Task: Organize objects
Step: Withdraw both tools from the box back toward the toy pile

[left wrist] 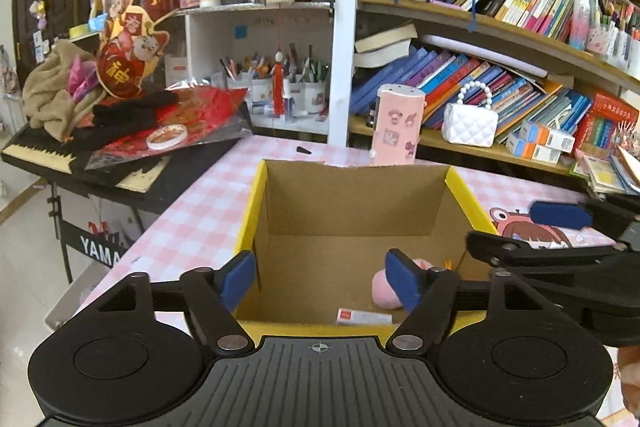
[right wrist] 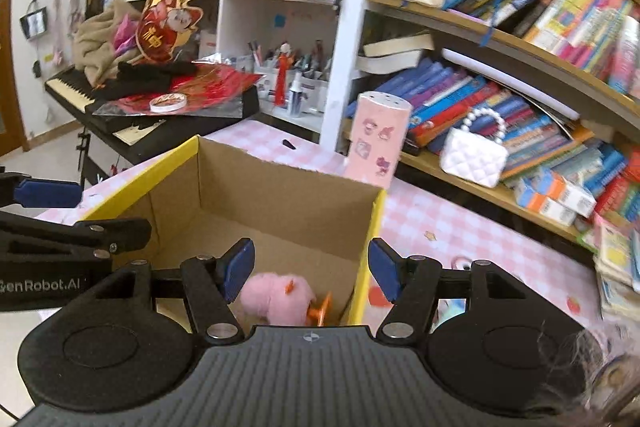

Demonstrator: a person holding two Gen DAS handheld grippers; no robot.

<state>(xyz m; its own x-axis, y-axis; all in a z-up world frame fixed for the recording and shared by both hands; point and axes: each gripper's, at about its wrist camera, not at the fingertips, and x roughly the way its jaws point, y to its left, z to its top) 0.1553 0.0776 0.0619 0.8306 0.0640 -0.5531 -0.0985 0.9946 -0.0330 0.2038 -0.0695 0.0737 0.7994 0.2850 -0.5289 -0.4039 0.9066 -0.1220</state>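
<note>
Both grippers hover over the box (left wrist: 352, 203), jaws spread wide, nothing held. The left gripper (left wrist: 318, 281) straddles the box's left wall; the right gripper (right wrist: 311, 269) straddles its right wall. Inside the box lie the pink plush (right wrist: 276, 297) and a small carton (left wrist: 362, 317), apparently dropped there for sorting.

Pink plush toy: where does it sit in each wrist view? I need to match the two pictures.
Left wrist: the pink plush toy lies on the floor of the cardboard box, lower right of centre, partly hidden by the left gripper's right finger.
Right wrist: it lies low in the box, just left of centre, between the right gripper's fingers.
Shared landmark: the pink stickered canister standing behind the box.
</note>
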